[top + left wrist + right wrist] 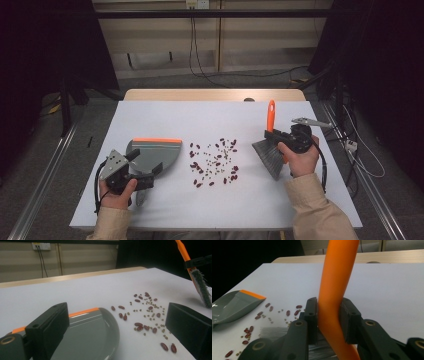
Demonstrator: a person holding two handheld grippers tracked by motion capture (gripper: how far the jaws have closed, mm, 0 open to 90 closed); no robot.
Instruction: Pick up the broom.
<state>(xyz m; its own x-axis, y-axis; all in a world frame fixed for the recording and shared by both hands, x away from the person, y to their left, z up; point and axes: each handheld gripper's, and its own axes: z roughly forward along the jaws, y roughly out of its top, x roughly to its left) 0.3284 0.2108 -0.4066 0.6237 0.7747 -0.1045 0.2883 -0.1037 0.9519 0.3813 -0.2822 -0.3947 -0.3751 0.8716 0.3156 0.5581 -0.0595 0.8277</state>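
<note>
White table (165,210): brush handle (335,287) clamped between jaws.

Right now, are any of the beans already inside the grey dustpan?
No: in the high view the beans all lie on the white table, right of the dustpan, whose tray is bare.

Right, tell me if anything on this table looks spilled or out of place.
Yes: red beans and smaller greenish beans lie scattered loose on the white table, between the grey dustpan and the brush clamped in the right gripper. Nothing looks damaged.
</note>
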